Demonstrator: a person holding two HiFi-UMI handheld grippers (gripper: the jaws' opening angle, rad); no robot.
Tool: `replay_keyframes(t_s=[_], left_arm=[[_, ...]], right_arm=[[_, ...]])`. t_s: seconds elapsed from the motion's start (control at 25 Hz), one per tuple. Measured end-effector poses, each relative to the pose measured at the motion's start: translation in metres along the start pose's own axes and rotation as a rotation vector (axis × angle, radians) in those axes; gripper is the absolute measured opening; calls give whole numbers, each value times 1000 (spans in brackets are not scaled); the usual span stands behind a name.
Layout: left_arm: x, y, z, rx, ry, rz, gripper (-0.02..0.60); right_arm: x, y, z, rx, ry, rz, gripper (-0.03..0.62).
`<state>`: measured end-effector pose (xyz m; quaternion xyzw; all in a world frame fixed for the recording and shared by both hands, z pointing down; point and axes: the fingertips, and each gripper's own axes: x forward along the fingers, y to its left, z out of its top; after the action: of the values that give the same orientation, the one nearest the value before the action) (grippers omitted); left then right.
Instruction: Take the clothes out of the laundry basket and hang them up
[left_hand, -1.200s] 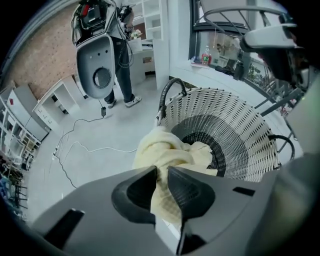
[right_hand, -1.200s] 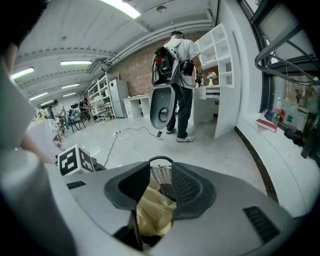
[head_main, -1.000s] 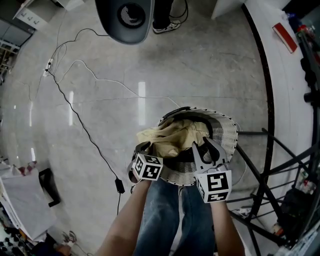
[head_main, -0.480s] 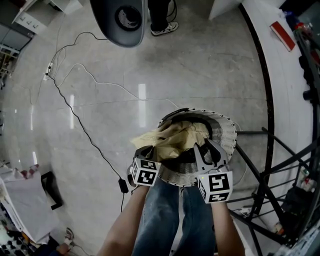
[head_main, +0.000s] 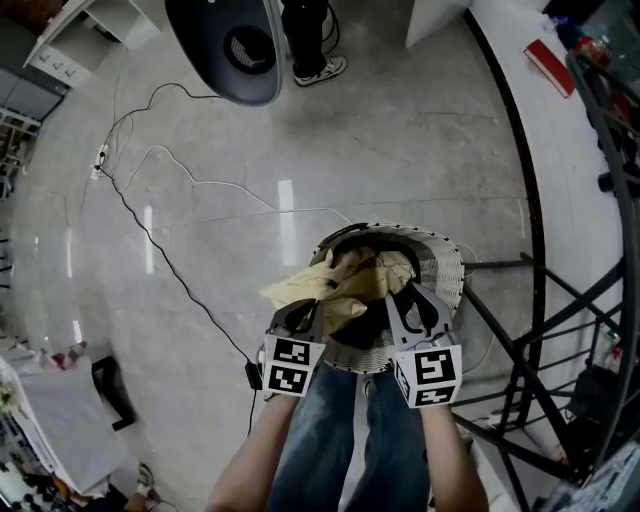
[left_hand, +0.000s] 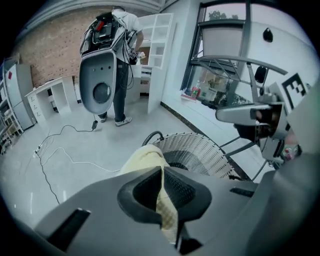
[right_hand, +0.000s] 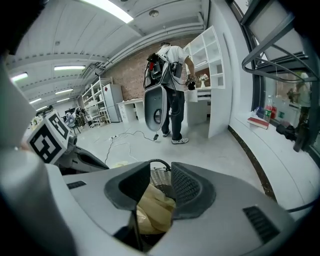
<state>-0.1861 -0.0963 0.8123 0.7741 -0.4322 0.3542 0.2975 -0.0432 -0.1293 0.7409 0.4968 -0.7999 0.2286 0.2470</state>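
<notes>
Left gripper (head_main: 303, 312): jaws have just been closing and now stand together, clamped on a fold of the yellow cloth (head_main: 340, 285). In the left gripper view the pale fabric runs down the seam between the two pads and bulges out just ahead of the jaw tips (left_hand: 161, 172). From there the cloth (left_hand: 145, 155) trails forward towards the laundry basket (left_hand: 200, 150).

Right gripper (head_main: 415, 300): jaws apart, nothing pressed between the pads. In the right gripper view the gap (right_hand: 160, 185) looks down on crumpled yellow cloth (right_hand: 152, 207), which lies below and beyond the jaws and is not gripped. The woven basket wall (right_hand: 159, 175) shows just ahead of the tips.

Head view: the basket (head_main: 445, 265) sits on the floor (head_main: 400, 140) directly ahead of both pairs of jaws. The cloth is heaped in it and spills over the rim on the left jaws' side. The two grippers are side by side, close but apart.

A black metal rack (head_main: 560, 330) stands outboard of the right jaws. A cable (head_main: 160, 240) runs across the floor outboard of the left jaws. A person (left_hand: 120, 60) stands well ahead of them.
</notes>
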Motion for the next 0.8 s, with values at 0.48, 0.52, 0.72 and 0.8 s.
replay_keyframes(t_s=[0.48,0.52,0.72,0.8], left_arm=[[-70,-69,90,28,-132,-115,29],[-76,-74,99,39,-144,-124,29],[-106,-102,140,74,-199,-176,29],[-117,-113,156,91,-217,-193,28]], right_arm=[[-65,-16,20,45,-32,-33,133],[-70,-16,21,46,-36,-33,133],[-96,-14,23,66,-40,-27,135],[-106,-13,21,77,-40,-24,135]])
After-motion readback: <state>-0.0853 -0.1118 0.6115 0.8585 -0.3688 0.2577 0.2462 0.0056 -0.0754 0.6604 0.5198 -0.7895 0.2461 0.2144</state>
